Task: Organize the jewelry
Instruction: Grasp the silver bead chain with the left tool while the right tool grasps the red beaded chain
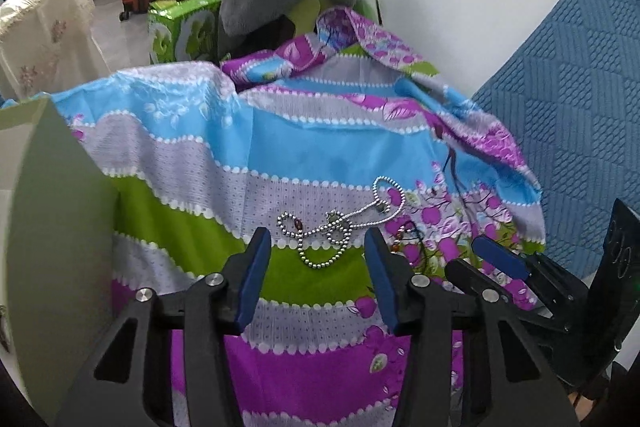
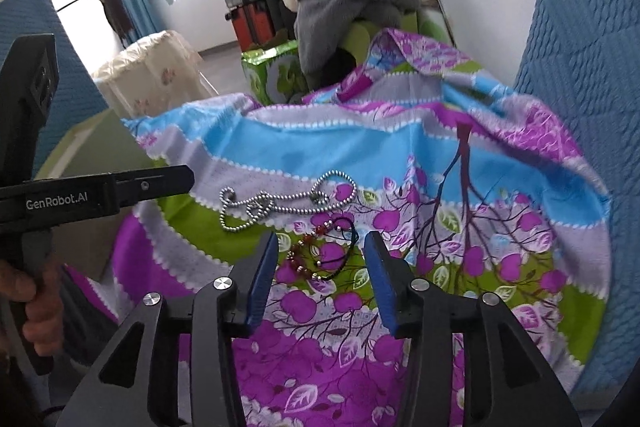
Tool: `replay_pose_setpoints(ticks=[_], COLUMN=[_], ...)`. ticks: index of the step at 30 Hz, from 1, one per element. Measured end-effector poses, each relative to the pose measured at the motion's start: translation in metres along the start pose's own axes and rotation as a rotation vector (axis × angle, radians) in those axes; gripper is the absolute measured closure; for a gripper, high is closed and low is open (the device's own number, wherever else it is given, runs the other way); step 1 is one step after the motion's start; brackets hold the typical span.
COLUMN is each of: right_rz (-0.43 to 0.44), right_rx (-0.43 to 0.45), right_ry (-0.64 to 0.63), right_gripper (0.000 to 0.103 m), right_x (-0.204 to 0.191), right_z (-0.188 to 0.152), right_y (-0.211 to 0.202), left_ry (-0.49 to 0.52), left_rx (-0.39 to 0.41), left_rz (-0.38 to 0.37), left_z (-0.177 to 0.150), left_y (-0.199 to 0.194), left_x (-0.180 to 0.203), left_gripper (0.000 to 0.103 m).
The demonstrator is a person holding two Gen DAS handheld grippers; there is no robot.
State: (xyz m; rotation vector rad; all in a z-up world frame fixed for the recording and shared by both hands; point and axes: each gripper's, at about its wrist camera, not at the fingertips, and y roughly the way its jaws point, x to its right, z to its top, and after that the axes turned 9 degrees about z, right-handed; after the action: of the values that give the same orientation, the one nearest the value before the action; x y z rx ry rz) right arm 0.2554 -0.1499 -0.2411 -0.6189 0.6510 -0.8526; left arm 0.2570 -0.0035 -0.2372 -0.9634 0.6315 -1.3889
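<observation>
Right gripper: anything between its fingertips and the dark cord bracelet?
Nothing. In the right wrist view the right gripper hangs open over the dark cord bracelet; only patterned cloth shows around it.

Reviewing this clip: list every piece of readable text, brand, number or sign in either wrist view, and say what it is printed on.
"GenRobot.AI": white lettering on the black body of the left gripper, seen from the right wrist view.
Green box behind the patterned cloth: it carries printed graphics, but any wording is too blurred to read.
Nothing else readable in either view; the bead chain and the red bead bracelet carry no text.
</observation>
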Motion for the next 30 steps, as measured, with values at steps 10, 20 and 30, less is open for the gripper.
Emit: replay_pose_setpoints(ticks=[10, 20, 30], right_rz=[-0.014, -0.024, -0.076], right_rx=[-0.06, -0.072, -0.078], right_ry=[-0.035, -0.061, -0.049], right_gripper=[0.05, 0.052, 0.094], right_x=[0.001, 0.003, 0.007], right_z=[-0.003, -0.009, -0.007], right_y=[0.038, 0.05, 0.048], left_ry=[0.032, 0.102, 0.129], left_rx=[-0.066, -0.057, -0.035], left_rz=[0.001, 0.033, 0.095], left_z=[0.002, 0.001, -0.002], left_y=[0.04, 0.048, 0.05], left_x=[0.004, 0.015, 0.017], left_gripper=[0.063, 0.068, 0.099])
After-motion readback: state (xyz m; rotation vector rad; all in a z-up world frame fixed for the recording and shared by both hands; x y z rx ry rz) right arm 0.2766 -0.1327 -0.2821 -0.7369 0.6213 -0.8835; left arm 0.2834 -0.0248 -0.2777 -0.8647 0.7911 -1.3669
